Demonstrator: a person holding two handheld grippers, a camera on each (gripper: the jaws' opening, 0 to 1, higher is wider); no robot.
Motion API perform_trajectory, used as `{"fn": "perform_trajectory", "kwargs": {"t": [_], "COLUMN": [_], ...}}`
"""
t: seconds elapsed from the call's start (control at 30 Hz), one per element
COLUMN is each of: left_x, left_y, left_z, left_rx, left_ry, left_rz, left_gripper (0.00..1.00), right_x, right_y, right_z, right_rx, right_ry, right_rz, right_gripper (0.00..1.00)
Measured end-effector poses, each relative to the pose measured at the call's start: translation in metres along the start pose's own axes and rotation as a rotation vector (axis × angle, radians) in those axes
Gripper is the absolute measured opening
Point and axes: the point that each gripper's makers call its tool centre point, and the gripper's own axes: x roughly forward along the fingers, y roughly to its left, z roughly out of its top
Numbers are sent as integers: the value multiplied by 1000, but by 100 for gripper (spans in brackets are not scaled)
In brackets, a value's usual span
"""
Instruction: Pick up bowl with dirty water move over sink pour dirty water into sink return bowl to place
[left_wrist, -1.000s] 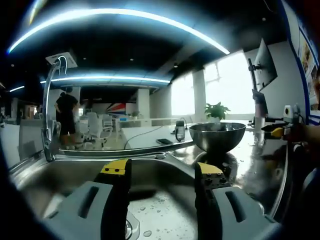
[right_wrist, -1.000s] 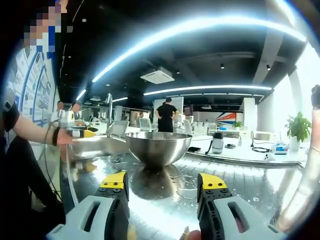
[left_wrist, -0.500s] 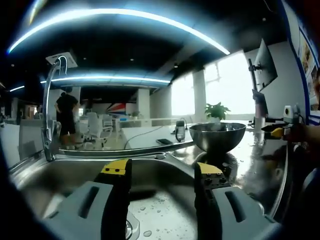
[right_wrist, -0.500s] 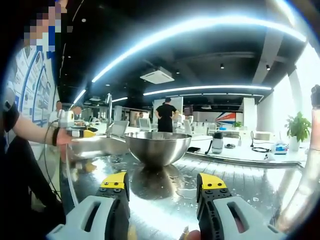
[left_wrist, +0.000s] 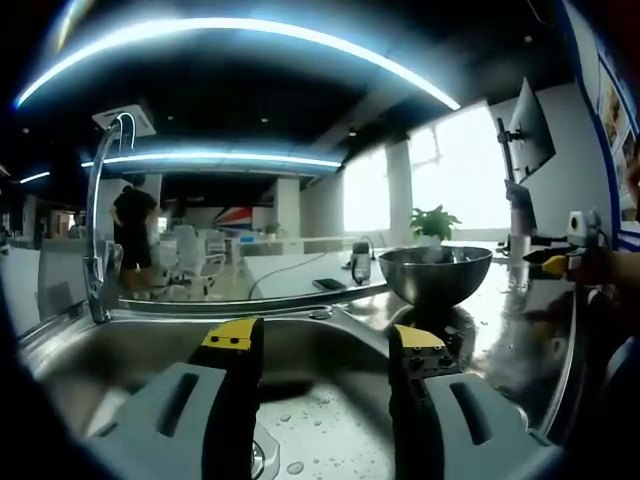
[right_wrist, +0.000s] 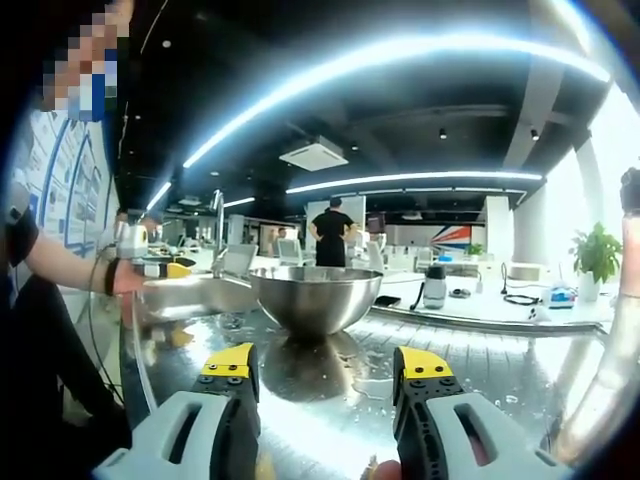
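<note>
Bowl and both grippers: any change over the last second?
Nothing visibly changed. The steel bowl sits on the wet counter beside the sink as before; the right gripper stays open facing it, and the left gripper stays open over the basin.

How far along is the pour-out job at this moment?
Nothing looks done yet: the bowl sits on the wet steel counter beside the sink. In hand: the right hand-held gripper faces the bowl, jaws open and apart from it; the left hand-held gripper hangs open over the sink. Grasping, pouring and returning remain.
</note>
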Motion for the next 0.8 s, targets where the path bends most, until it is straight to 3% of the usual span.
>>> {"fn": "perform_trajectory", "kwargs": {"t": [0.8], "left_x": [-2], "left_y": [-4], "left_z": [1], "left_rx": [7], "left_ry": [6], "left_rz": [-5], "left_gripper": [49], "right_x": [-2], "right_y": [-1], "right_z": [3], "right_rx": [-7], "right_ry": [-14], "right_rz": [-2], "right_gripper": [47]}}
